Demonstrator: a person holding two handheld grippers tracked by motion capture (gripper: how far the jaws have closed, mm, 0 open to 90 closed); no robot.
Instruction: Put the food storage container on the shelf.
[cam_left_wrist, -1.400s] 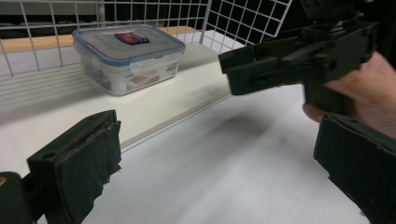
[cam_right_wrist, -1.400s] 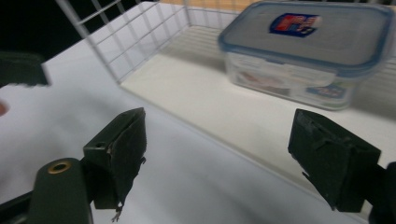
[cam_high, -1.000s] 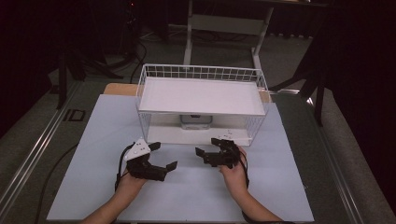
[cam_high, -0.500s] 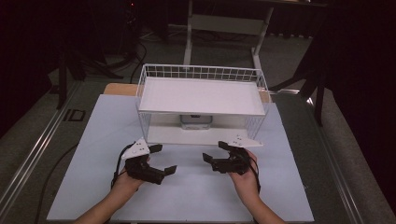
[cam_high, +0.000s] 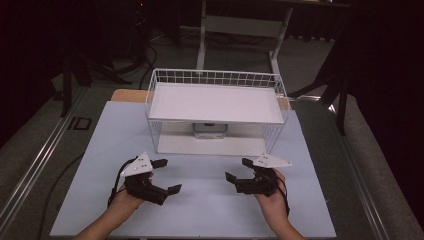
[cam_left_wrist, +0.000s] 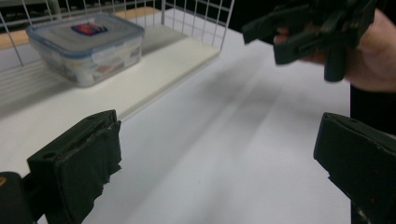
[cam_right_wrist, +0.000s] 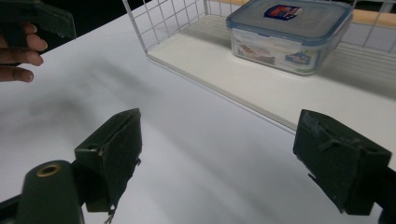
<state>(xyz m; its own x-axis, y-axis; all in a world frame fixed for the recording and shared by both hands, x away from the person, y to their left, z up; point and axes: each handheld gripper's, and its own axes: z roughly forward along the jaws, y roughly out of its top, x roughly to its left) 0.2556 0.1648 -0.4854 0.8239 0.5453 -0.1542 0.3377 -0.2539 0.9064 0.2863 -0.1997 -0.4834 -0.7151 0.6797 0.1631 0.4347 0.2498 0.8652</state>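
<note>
A white wire rack (cam_high: 216, 102) stands at the centre of the high view on a pale table (cam_high: 100, 145). On its lower shelf sits a clear plastic lidded container (cam_high: 210, 130); its contents are too blurred to identify. In the lower left of the frame the left gripper (cam_high: 165, 176) hovers with jaws spread wide, empty. In the lower right, the right gripper (cam_high: 238, 170) is likewise spread and empty. Both are near the rack's front, apart from it.

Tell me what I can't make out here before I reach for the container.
- High view: clear plastic container with blue-rimmed lid, mostly hidden under the white wire rack's upper shelf.
- Both gripper views: label print on the container too small to read.
- Contents: blurred behind the plastic.
</note>
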